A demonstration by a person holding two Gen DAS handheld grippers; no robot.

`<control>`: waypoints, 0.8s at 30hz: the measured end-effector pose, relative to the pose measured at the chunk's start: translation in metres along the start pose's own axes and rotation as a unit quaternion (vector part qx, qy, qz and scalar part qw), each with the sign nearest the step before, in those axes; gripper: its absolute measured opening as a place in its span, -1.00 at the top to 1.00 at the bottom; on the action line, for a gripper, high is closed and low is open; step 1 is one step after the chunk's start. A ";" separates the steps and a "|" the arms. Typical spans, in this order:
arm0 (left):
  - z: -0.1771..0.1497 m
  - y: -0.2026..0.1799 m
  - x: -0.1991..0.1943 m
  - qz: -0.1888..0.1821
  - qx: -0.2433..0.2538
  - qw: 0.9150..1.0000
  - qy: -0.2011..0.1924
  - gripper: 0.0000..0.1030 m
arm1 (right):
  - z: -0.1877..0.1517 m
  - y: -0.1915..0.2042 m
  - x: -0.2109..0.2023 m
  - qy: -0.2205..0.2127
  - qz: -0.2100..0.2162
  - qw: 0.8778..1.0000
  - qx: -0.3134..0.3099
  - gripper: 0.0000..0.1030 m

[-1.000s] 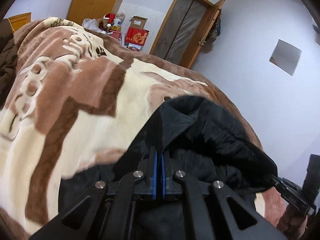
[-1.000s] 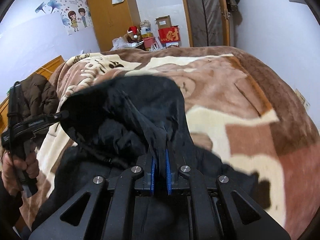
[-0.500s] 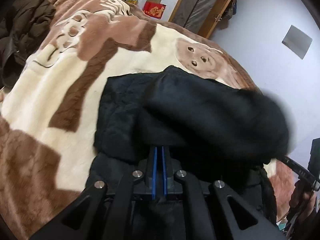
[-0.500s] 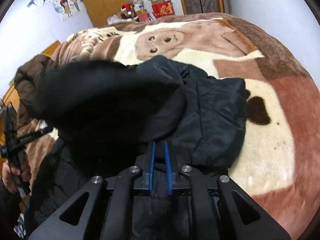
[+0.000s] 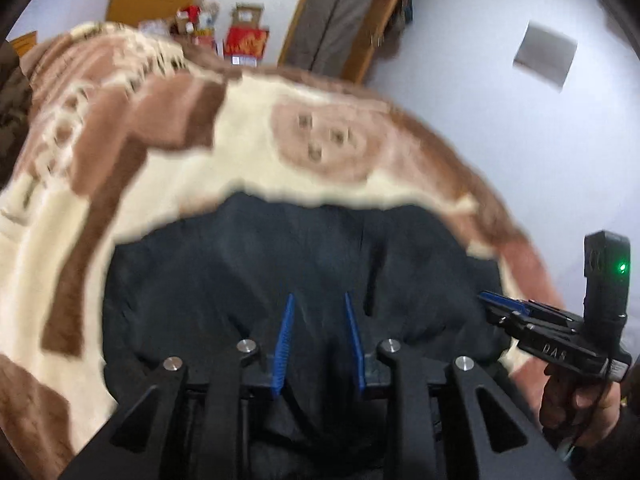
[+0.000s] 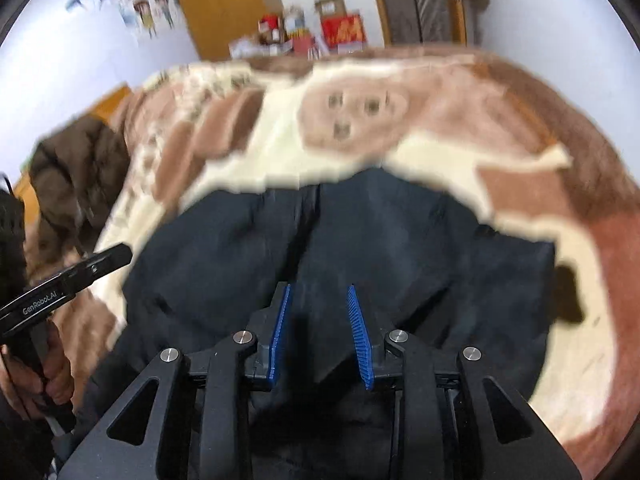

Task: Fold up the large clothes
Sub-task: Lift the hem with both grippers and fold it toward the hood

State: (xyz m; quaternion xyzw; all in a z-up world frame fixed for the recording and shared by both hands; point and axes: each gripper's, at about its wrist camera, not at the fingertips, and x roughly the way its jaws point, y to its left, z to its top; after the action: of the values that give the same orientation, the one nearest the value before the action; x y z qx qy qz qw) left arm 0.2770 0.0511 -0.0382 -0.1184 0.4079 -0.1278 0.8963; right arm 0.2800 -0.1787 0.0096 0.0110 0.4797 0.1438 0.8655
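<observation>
Left wrist view: the left gripper [image 5: 318, 320] is held with jaws parted, gripping nothing, above the black coat [image 5: 280, 256] spread on the blanket [image 5: 248, 152]. Bare blanket is seen beyond the coat's far edge. The right gripper [image 6: 320, 312] is likewise spread; a brown jacket [image 6: 76, 176] lies far left.

Your left gripper [image 5: 318, 340] and right gripper [image 6: 320, 332] are matte black, with ribbed blue pads [image 6: 358, 336] and silver screws [image 5: 245, 346]. One handle carries a green light [image 5: 622, 267]; the other reads "GenRobot.AI".
</observation>
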 end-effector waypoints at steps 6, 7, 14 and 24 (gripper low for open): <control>-0.067 -0.002 0.035 0.026 0.024 0.999 0.025 0.48 | -0.043 0.003 0.033 0.003 -0.042 0.999 -0.023 0.42; -0.070 -0.004 0.037 0.034 0.030 0.999 0.023 0.48 | -0.043 0.004 0.036 0.003 -0.048 0.999 -0.026 0.43; -0.077 -0.007 0.021 0.039 -0.015 0.998 0.036 0.48 | -0.055 0.013 0.015 0.005 -0.063 0.998 -0.016 0.43; -0.093 0.007 0.044 0.039 -0.027 0.997 0.064 0.47 | -0.067 -0.002 0.044 0.047 -0.049 0.998 0.008 0.42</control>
State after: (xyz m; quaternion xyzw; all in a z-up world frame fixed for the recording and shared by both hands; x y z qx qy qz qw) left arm 0.2353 0.0334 -0.1311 -0.1183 0.4724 -0.0895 0.8688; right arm 0.2464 -0.1769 -0.0636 -0.0123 0.5207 0.0976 0.8480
